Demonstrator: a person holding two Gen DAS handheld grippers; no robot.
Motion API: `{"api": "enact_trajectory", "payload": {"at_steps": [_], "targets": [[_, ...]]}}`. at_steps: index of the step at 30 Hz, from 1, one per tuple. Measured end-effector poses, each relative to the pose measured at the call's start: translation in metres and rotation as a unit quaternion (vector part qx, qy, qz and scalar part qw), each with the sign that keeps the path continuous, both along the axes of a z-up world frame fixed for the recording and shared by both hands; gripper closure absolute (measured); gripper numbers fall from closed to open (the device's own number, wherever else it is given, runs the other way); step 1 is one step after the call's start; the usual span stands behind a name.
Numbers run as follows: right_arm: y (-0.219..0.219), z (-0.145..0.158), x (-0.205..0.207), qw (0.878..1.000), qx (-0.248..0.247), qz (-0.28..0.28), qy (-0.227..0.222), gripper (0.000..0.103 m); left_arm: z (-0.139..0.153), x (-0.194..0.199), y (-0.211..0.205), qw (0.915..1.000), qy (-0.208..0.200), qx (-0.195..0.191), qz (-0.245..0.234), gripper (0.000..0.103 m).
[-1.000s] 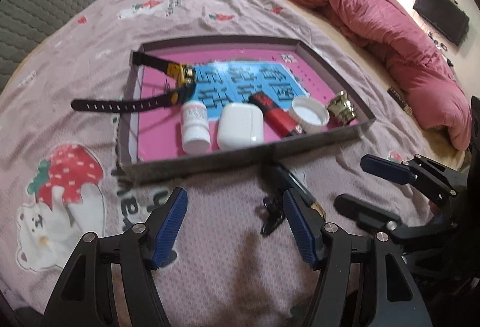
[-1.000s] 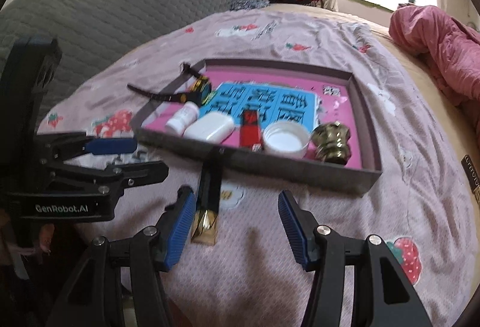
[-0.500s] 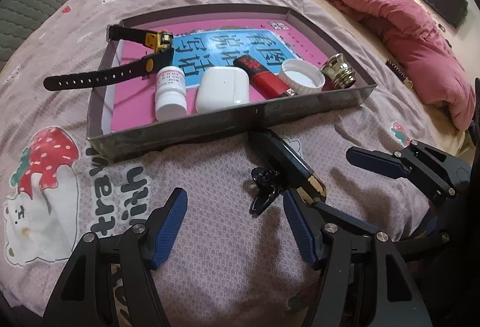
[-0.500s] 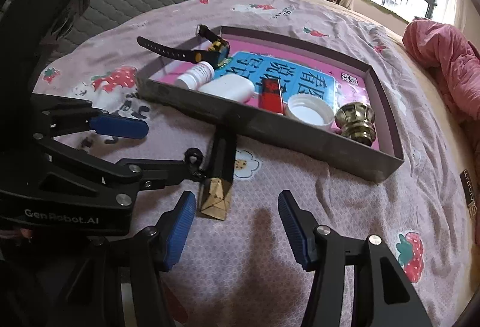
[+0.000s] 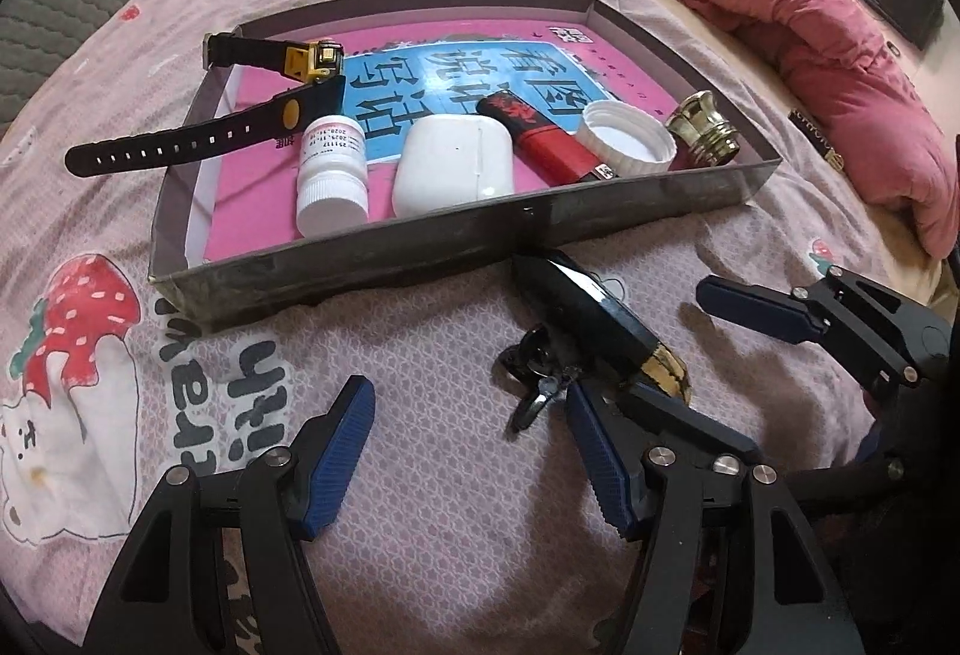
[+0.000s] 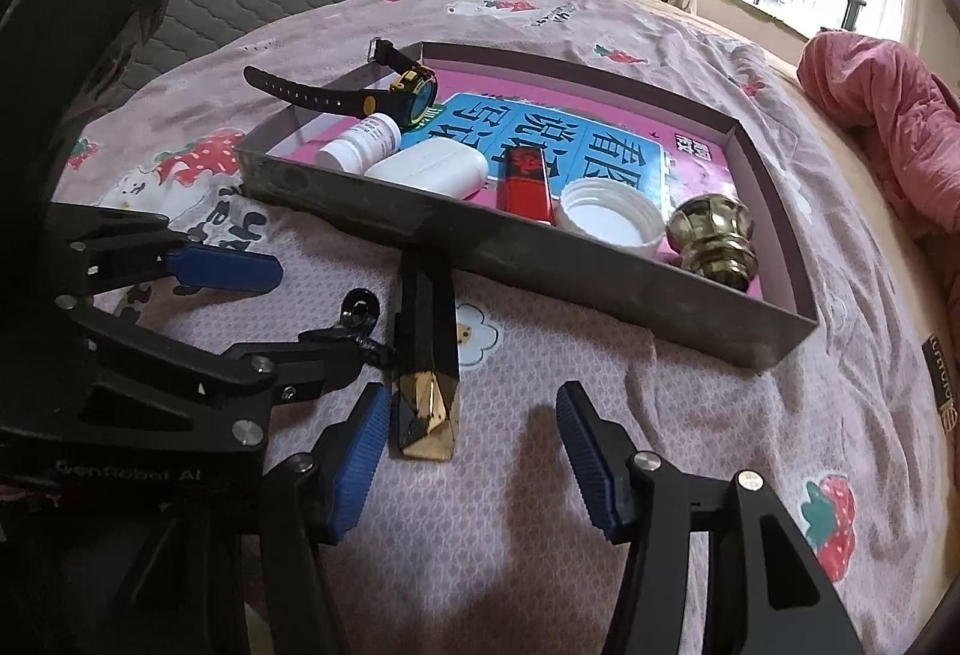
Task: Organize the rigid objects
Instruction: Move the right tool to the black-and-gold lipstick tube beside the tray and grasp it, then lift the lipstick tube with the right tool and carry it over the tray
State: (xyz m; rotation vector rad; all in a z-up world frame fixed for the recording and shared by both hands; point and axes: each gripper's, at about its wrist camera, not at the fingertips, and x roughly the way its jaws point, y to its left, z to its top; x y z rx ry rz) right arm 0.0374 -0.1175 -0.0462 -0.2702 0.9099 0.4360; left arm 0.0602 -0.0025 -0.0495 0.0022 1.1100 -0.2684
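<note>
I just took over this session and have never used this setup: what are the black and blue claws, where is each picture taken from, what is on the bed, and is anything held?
The claws are two hand-held grippers; each carries a camera looking along its own fingers. One picture is from the left gripper, the other from the right gripper; each also shows the other at its side. Both are open and hold nothing. On the bedsheet stands a shallow tray holding a watch, white bottle, white case, red lighter, white cap and brass knob. A black and gold faceted object with a clip lies in front of the tray.
</note>
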Motion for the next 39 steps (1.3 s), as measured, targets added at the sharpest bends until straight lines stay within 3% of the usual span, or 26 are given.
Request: {"api": "enact_trajectory", "payload": {"at_steps": [8,14,26,34,39], "targets": [[0.013,-0.009,0.009,0.999,-0.026,0.013,-0.03,0.046,-0.005,0.008,-0.001,1.0,0.001,-0.001,-0.002,0.035],[0.005,-0.008,0.014,1.0,-0.011,0.01,-0.011,0.067,-0.007,0.016,-0.002,0.9999,-0.001,-0.016,0.002,0.035],[-0.018,-0.002,0.017,0.999,-0.018,-0.028,0.005,0.068,-0.01,0.022,-0.011,0.9995,-0.021,-0.023,0.013,0.035],[-0.03,0.002,0.021,0.999,-0.001,-0.046,0.018,0.068,-0.01,0.014,-0.032,0.9987,-0.036,0.029,-0.022,0.052],[-0.03,0.004,0.02,0.999,0.006,-0.046,0.016,0.069,-0.008,0.008,-0.041,0.9976,-0.042,0.03,-0.045,0.075]]}}
